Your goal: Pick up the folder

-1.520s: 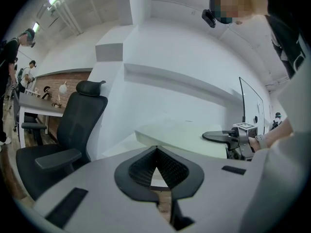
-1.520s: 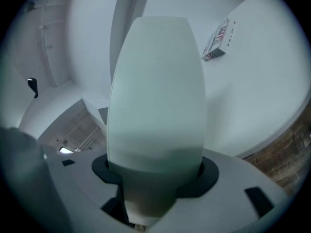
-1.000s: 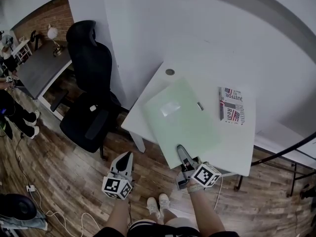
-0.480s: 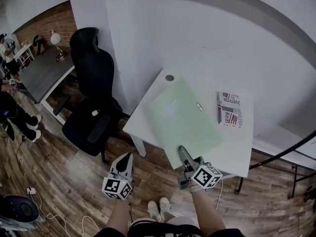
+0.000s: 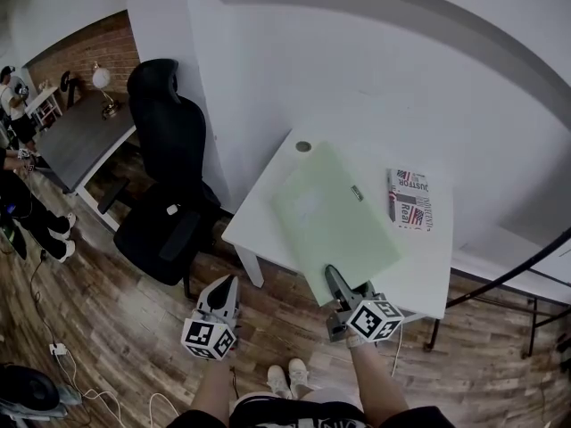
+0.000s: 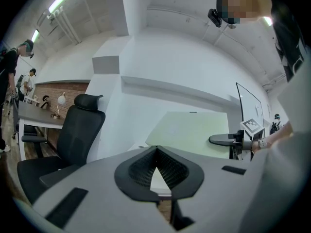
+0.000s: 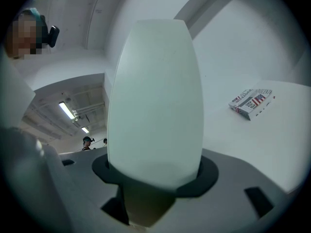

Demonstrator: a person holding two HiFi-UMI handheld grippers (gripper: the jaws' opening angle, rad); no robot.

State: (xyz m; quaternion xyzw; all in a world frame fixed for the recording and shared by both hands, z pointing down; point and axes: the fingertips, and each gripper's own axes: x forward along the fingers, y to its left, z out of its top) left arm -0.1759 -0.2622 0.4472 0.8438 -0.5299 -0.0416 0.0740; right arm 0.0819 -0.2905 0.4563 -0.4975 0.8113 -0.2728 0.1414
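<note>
Head view: one white table (image 5: 426,270) against a white wall, with a small round hole (image 5: 303,146) near its far left corner.

- Folder (image 5: 335,217), pale green, flat, over the middle of the table; its near corner reaches past the front edge.
- Right gripper (image 5: 334,280), at that near corner, clamped on the folder. In the right gripper view the green sheet fills the space between the jaws and stretches away from the camera.
- Left gripper (image 5: 227,285), off the table, over the wood floor, front left of it; jaws together, nothing between them.
- Magazine (image 5: 410,199), with red, white and blue print, on the table just right of the folder, not touching it.
- Office chair (image 5: 169,176), black, left of the table.
- Dark desk (image 5: 76,136), far left, with a lamp (image 5: 101,78) on it.
</note>
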